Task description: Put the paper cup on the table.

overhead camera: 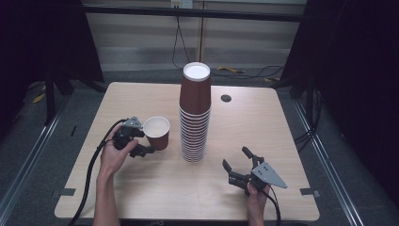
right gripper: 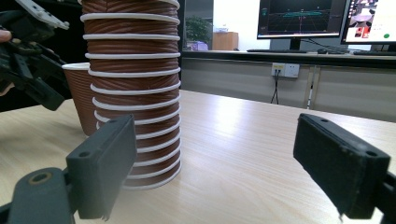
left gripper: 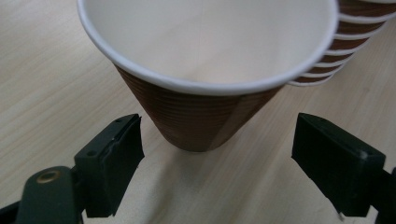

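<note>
A tall stack of upside-down brown paper cups [overhead camera: 194, 113] stands at the middle of the wooden table [overhead camera: 141, 188]. One single brown cup [overhead camera: 157, 133] stands upright just left of it, white inside. My left gripper [overhead camera: 139, 141] is open beside that cup's left side; in the left gripper view the cup [left gripper: 201, 93] sits between the spread jaws, apart from both. My right gripper [overhead camera: 237, 162] is open near the front right, empty, facing the stack [right gripper: 132, 88]. The single cup [right gripper: 81, 98] and the left gripper [right gripper: 28, 70] appear beyond the stack.
A small dark round hole [overhead camera: 226, 98] lies in the table behind the stack. Black curtains and frame posts flank the table. Monitors [right gripper: 299, 18] and a desk stand beyond the table's far edge. Bare tabletop stretches in front of the stack.
</note>
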